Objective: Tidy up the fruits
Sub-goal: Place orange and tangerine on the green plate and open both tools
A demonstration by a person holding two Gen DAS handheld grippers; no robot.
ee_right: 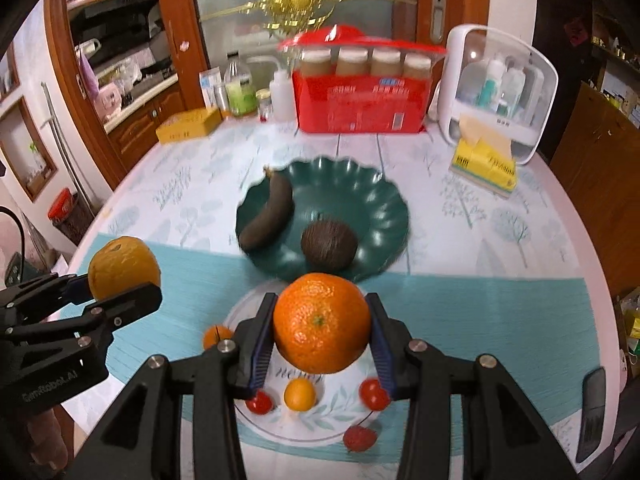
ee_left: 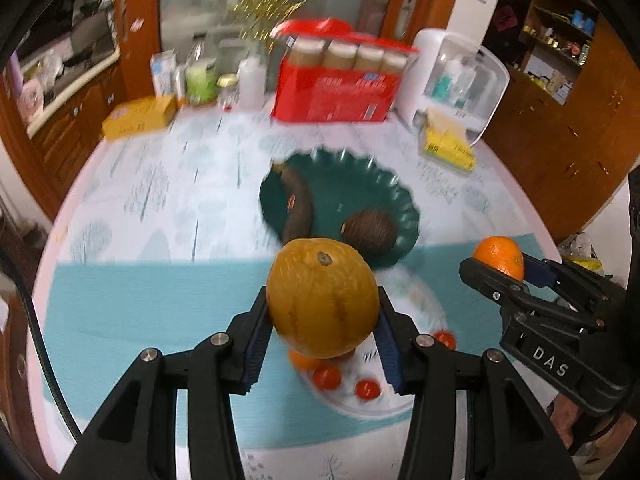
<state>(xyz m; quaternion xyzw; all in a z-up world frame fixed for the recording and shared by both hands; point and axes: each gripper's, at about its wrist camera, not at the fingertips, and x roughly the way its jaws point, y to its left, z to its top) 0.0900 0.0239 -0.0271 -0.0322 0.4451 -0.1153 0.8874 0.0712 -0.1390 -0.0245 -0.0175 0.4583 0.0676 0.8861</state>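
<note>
The left gripper (ee_left: 322, 344) clamped a dull yellow orange (ee_left: 323, 298), the right gripper (ee_right: 320, 344) a bright orange (ee_right: 322, 322), both held clear above the white plate (ee_right: 344, 420) (probably bound for the green dish (ee_right: 384, 208) mid-table).

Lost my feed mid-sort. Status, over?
Left gripper shut on dull yellow-brown orange. Right gripper shut on bright orange mandarin. Dark green scalloped plate ahead, nothing blocking.
</note>
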